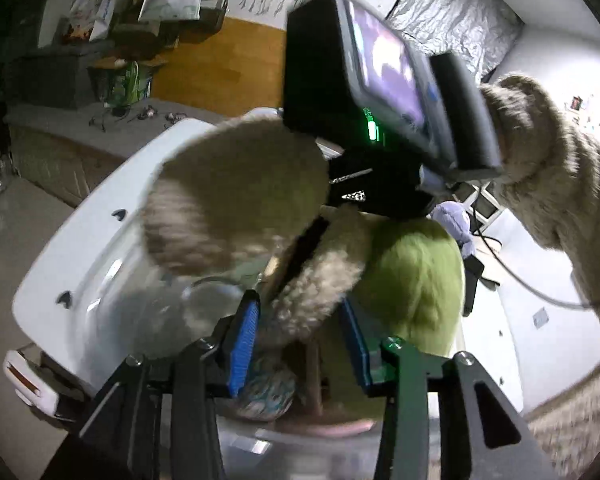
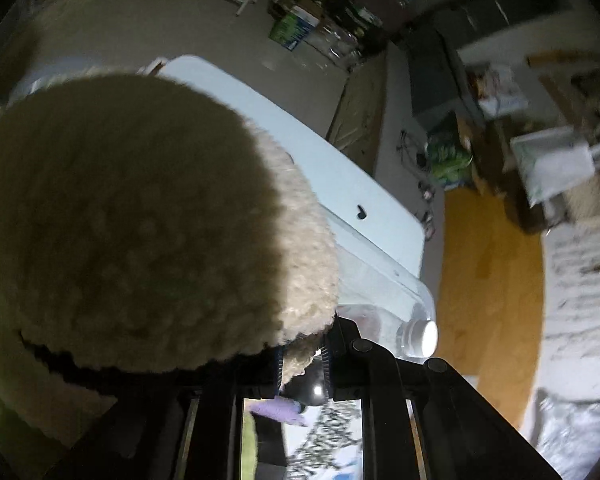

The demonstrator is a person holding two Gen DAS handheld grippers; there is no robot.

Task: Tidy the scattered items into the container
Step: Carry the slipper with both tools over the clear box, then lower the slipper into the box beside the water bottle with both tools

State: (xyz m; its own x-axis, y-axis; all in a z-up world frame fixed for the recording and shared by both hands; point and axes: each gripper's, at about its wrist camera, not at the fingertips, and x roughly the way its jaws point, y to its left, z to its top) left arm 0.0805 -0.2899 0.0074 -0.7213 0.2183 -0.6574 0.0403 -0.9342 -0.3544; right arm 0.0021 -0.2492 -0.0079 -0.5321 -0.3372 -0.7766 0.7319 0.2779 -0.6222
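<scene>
- Plush toy [image 2: 140, 220], cream and fleecy, hangs over the open clear container [image 1: 100, 280]; in the right wrist view its round head fills the left half of the picture.
- The right gripper [image 2: 302, 364] is clenched on a fold of the toy's fleece, blue-edged pads pressed close with the tuft between them.
- From the left wrist view the same toy [image 1: 236, 196] sits above the container's mouth, with a green plush part [image 1: 416, 280] beside it on the far side from the white lid [image 1: 112, 208].
- The left gripper [image 1: 300, 332] has its blue pads [image 1: 246, 344] apart, a fleecy limb of the toy lying between them; whether the pads press it I cannot tell.
- Inside the container, below the toy, lies a patterned teal and white thing [image 1: 268, 396].
- A sleeve [image 1: 560, 184] of knitted beige reaches in beyond the green part, away from the container.
</scene>
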